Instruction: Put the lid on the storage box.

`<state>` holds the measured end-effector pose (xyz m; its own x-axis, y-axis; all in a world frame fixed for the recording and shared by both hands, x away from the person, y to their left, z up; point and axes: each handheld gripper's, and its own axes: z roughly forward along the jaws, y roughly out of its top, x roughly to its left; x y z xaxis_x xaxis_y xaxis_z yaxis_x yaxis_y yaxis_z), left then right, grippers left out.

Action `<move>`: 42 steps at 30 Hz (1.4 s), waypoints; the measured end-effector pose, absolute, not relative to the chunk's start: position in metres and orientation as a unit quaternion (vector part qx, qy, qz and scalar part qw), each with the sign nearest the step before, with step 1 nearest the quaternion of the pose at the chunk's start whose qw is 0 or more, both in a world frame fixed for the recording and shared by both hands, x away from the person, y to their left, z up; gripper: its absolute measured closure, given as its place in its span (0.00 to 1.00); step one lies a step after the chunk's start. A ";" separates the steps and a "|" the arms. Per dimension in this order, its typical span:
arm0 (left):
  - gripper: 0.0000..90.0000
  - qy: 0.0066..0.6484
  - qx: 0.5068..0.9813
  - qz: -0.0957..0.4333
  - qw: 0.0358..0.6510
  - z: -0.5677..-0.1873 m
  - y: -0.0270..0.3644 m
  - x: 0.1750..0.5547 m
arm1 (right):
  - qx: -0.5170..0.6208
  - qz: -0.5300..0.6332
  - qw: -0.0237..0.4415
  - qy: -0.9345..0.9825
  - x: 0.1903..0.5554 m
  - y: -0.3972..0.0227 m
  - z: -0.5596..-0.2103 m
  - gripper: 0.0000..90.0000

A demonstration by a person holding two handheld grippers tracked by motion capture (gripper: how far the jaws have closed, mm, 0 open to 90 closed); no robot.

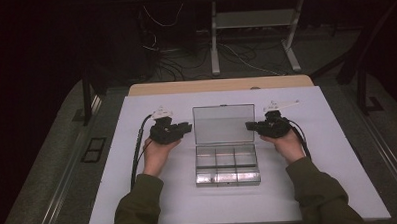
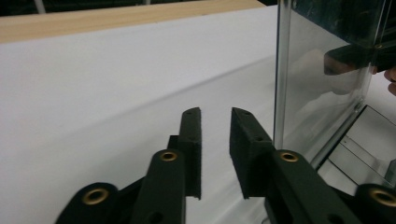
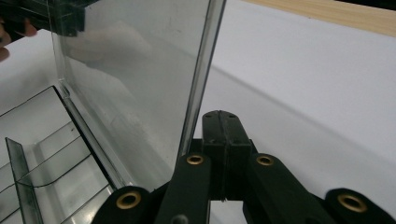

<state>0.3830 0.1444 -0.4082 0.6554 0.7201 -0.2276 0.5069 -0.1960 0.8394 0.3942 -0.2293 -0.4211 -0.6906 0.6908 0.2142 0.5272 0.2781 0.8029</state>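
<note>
A clear plastic compartment box (image 1: 227,171) lies open in the middle of the white table top (image 1: 139,194), its lid (image 1: 223,123) standing upright at the back. The compartments look empty. My left gripper (image 1: 189,126) is just left of the lid's left edge. In the left gripper view its jaws (image 2: 215,112) stand a little apart with nothing between them, the lid (image 2: 322,84) to their right. My right gripper (image 1: 248,125) is at the lid's right edge. In the right gripper view its jaws (image 3: 220,114) are pressed together beside the lid (image 3: 135,79), holding nothing.
A strip of bare wood (image 1: 220,85) runs along the far edge of the table. Beyond it, cables and a metal stand (image 1: 254,35) are on the dark floor. A hand and green sleeve hold each gripper from the near side.
</note>
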 end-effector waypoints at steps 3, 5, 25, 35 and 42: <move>0.76 0.394 0.762 0.108 0.503 -0.403 0.152 0.376 | 0.382 0.462 0.089 0.795 0.393 -0.229 -0.420 0.99; 0.74 0.388 0.761 0.108 0.508 -0.400 0.155 0.371 | 0.380 0.463 0.090 0.796 0.393 -0.229 -0.420 0.99; 0.69 0.335 0.744 0.114 0.567 -0.375 0.132 0.359 | 0.368 0.465 0.091 0.800 0.381 -0.230 -0.410 0.99; 0.73 0.311 0.742 0.121 0.581 -0.366 0.130 0.350 | 0.362 0.466 0.090 0.803 0.377 -0.229 -0.408 0.99; 0.78 0.298 0.742 0.118 0.588 -0.362 0.129 0.344 | 0.355 0.466 0.093 0.805 0.375 -0.232 -0.405 0.99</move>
<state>0.3438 0.1287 -0.3619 0.7945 0.5815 -0.1749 0.3029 -0.1299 0.9441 0.3745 -0.2321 -0.4046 -0.7304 0.6585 0.1813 0.4847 0.3127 0.8169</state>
